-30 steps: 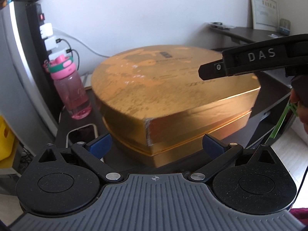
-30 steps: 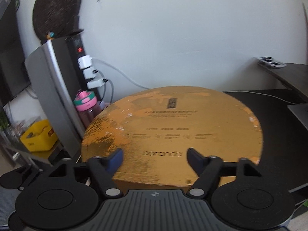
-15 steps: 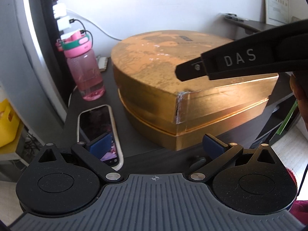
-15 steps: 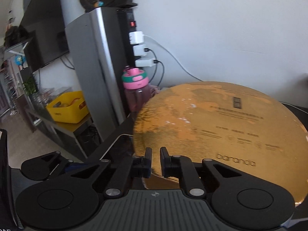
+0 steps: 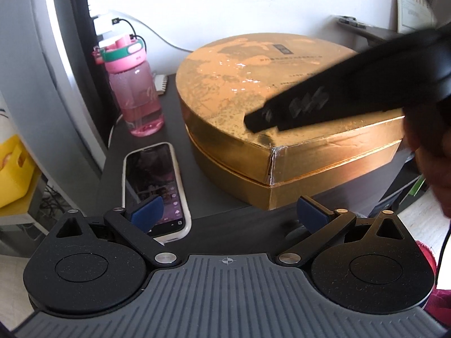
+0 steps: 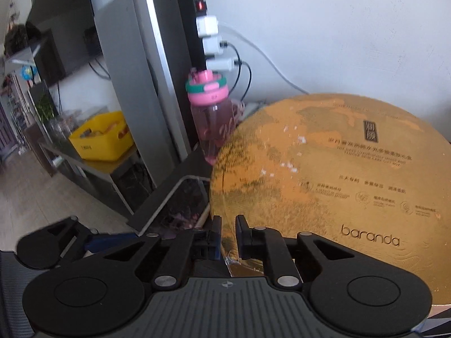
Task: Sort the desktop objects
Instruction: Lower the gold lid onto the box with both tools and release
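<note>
left gripper [image 5: 228, 211]: fingers spread wide, empty, over the phone [image 5: 153, 186];
right gripper [image 6: 227, 232]: fingers closed, empty, above the gold box [image 6: 338, 183]

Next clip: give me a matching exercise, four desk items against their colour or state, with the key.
Things:
1. water bottle
2. box
3. phone
4. right gripper

Descriptions:
A. gold, lid on
B. lying flat, screen up
C. pink, standing upright
D. fingers closed, nothing held

Pairs: 1-C, 2-A, 3-B, 4-D
</note>
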Available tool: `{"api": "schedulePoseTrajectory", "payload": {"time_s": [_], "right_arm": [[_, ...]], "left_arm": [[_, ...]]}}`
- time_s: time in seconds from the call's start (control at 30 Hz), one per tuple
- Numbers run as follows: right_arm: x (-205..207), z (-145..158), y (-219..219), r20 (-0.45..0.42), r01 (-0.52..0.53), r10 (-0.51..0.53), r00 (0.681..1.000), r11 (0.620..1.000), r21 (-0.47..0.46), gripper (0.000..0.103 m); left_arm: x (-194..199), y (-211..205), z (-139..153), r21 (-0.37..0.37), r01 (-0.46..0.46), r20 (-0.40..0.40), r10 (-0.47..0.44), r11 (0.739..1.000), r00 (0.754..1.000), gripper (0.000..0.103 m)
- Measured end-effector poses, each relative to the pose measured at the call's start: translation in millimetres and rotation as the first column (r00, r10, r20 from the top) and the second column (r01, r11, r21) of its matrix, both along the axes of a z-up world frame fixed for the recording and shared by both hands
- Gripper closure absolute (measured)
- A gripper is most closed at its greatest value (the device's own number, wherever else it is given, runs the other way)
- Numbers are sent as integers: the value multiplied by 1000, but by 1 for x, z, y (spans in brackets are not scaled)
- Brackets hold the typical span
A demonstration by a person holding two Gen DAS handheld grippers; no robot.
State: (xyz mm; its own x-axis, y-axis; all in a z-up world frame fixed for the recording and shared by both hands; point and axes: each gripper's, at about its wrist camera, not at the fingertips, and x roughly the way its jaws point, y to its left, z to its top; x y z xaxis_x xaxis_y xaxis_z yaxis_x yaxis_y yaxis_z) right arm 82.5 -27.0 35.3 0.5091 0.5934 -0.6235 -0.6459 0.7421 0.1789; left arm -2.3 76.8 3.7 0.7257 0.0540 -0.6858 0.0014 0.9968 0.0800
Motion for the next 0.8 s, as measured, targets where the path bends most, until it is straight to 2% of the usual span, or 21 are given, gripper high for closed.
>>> {"api": "schedulePoseTrajectory", "payload": {"time_s": [0.03, 0.1, 0.17, 0.23, 0.4, 0.5, 0.8], "right_arm": [[-2, 4, -6, 13, 14, -14, 1000, 1000, 13, 73], [-6, 12, -19, 51, 66, -67, 996, 998, 11, 60], [-10, 20, -34, 87, 119, -120, 989, 993, 17, 50], [-14, 29, -52, 114, 172, -176, 978, 984, 48, 14], [-22, 43, -95, 163, 274, -284, 945, 958, 85, 5], [-23, 43, -117, 169, 324, -337, 926, 941, 100, 2], [-31, 37, -153, 160, 380, -391, 906, 920, 95, 1]], "left_arm": [[0, 0, 1, 0, -3, 0, 3, 1000, 1000, 0], [1, -2, 4, -5, -8, 5, 8, 1000, 1000, 0], [2, -5, 9, -10, -8, 21, 9, 1000, 1000, 0], [3, -9, 15, -10, -5, 40, 6, 1000, 999, 0], [10, -27, 31, 8, 9, 74, -10, 1000, 997, 0], [16, -38, 38, 15, 5, 76, -6, 1000, 997, 0], [29, -67, 48, 31, -26, 49, 24, 999, 998, 0]]}}
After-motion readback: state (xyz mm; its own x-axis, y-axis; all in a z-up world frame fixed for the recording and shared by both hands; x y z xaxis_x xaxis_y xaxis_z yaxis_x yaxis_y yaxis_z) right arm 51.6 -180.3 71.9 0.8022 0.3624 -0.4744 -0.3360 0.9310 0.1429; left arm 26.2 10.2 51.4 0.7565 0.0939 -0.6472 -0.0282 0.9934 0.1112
